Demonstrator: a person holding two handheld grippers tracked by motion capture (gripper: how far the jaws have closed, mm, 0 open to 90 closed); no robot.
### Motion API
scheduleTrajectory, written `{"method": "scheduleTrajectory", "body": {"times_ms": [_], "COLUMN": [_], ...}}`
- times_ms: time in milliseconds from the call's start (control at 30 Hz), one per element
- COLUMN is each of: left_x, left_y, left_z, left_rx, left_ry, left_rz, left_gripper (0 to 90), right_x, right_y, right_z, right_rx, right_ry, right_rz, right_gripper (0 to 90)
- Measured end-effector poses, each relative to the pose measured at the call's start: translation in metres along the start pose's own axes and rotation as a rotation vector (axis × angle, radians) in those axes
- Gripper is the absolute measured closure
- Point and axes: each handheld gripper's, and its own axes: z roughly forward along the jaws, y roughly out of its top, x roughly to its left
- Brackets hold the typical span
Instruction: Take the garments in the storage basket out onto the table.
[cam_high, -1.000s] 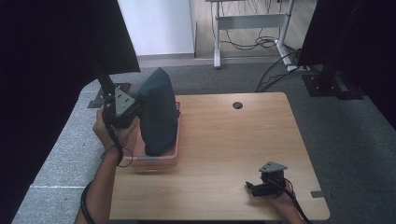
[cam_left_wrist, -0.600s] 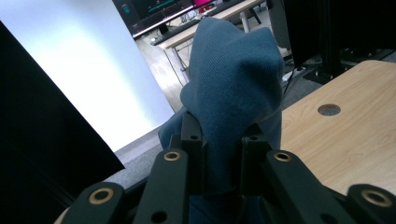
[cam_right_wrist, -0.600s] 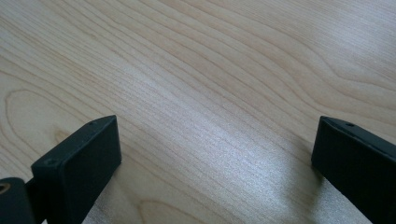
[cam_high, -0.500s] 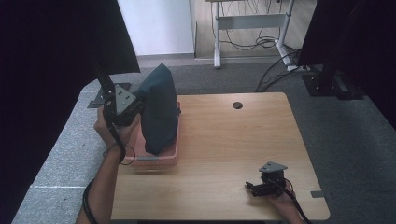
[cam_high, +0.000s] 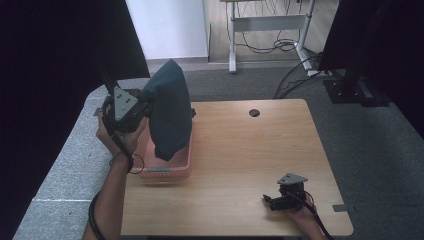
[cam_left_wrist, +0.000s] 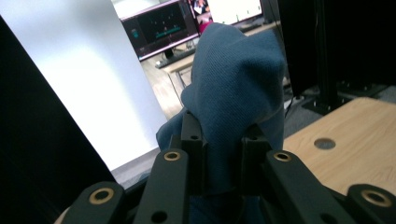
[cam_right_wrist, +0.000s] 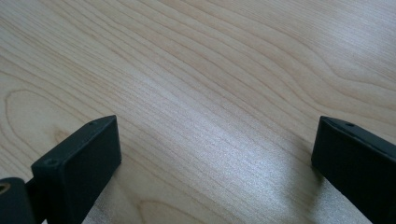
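Cloth (cam_high: 170, 115), clamped in the left gripper (cam_high: 142, 107) at upper left, needed lifting clear of the pink basket (cam_high: 165, 170); the right gripper (cam_right_wrist: 215, 154) rested splayed, empty.

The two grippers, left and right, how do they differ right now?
The left gripper is shut on a dark blue cloth; the right gripper is open with nothing between its fingers. The left one is held up over the pink basket at the table's left edge, while the right one rests low on the wooden table near its front right corner. Both are black, hand-held, with a grey three-cornered plate on top.
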Motion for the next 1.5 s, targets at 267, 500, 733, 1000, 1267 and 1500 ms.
{"method": "scheduleTrajectory", "body": {"times_ms": [267, 500, 733, 1000, 1267, 1500], "left_x": [0.001, -0.003, -0.008, -0.014, -0.022, -0.027], "left_y": [0.009, 0.017, 0.023, 0.025, 0.025, 0.029], "left_z": [-0.005, -0.007, -0.007, -0.005, -0.001, 0.003], "left_rx": [-0.051, -0.083, -0.102, -0.112, -0.111, -0.109], "left_ry": [-0.003, -0.012, -0.022, -0.038, -0.056, -0.069], "left_rz": [-0.039, -0.065, -0.082, -0.092, -0.091, -0.084], "left_gripper": [77.0, 76.9, 76.9, 76.9, 76.9, 76.9], "right_x": [0.0, 0.0, 0.0, 0.0, 0.0, 0.0], "right_y": [0.0, 0.0, 0.0, 0.0, 0.0, 0.0], "right_z": [0.0, 0.0, 0.0, 0.0, 0.0, 0.0], "right_rx": [0.0, 0.0, 0.001, 0.0, 0.001, 0.001], "right_ry": [-0.002, -0.003, -0.003, -0.003, -0.003, -0.003], "right_rz": [0.002, 0.003, 0.004, 0.004, 0.004, 0.005], "right_gripper": [0.8, 0.8, 0.9, 0.9, 0.9, 0.9]}}
